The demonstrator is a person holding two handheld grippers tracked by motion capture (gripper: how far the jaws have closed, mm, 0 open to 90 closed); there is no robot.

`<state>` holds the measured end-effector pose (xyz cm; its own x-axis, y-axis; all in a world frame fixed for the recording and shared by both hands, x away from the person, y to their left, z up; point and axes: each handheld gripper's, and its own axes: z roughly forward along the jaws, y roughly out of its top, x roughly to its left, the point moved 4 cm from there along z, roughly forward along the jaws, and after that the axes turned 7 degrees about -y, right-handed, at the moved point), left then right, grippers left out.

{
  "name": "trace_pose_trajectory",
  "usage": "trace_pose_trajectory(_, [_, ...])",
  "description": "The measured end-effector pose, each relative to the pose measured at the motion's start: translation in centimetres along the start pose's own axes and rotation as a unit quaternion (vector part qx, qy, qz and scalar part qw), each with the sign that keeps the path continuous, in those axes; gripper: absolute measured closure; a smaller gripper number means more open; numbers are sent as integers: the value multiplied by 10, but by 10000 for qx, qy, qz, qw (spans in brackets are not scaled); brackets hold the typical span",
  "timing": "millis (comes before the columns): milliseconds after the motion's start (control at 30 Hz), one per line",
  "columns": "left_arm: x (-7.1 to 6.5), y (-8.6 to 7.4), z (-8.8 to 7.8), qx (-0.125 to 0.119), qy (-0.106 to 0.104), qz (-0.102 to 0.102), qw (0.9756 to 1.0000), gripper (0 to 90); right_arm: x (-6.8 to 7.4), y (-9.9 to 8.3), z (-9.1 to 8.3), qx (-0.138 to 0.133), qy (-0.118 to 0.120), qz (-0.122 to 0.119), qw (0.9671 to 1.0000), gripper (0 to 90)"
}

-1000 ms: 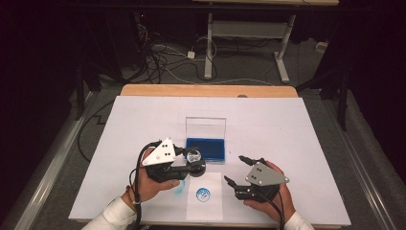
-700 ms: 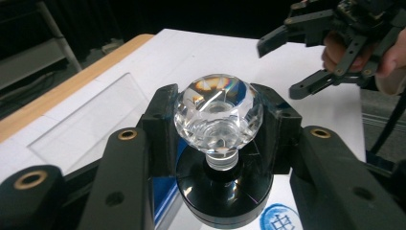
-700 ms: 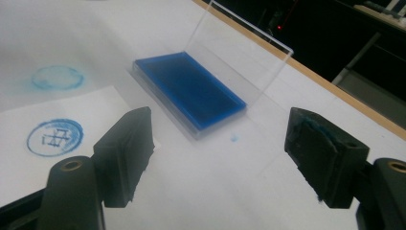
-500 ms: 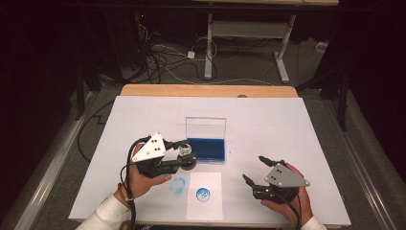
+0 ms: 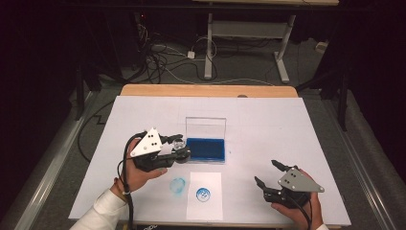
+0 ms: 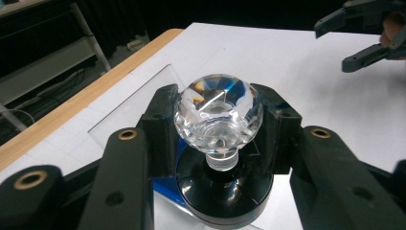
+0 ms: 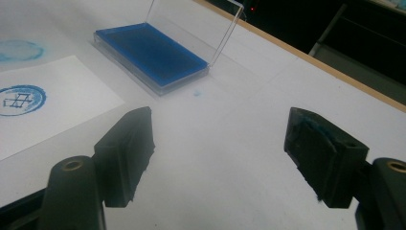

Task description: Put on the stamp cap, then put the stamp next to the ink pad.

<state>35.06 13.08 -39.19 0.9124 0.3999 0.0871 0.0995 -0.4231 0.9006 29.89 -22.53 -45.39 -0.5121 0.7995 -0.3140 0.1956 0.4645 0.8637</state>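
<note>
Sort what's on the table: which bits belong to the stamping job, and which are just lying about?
In the job:
- clear faceted crystal-handled stamp, clamped in left tongs
- blue ink pad in clear open-lidded case
- white paper slip with round blue print

Lying about:
- blue smudge on table cover
- open right tongs

The left gripper, gripped in the left hand, pointed toward three o'clock with its jaws clamped tight. The right gripper, in the right hand at five o'clock, aimed toward ten o'clock, its jaws standing apart.

A stamped paper sheet lies beside a blue smudge on the table.
</note>
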Motion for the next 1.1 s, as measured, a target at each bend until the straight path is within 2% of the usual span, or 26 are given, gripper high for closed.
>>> trace_pose_trajectory(133, [4,-1,-3,6,96,-27,9999,543,-1,-2,-2,17,-4,8,10000,257])
trace_pose_trajectory(367, [10,-3,-4,4,134,-95,9999,543,-1,-2,1,37,39,-9,10000,267])
trace_pose_trajectory(1100, [30,-16,1,277,392,-250,9985,543,4,-3,6,106,135,-41,9998,253])
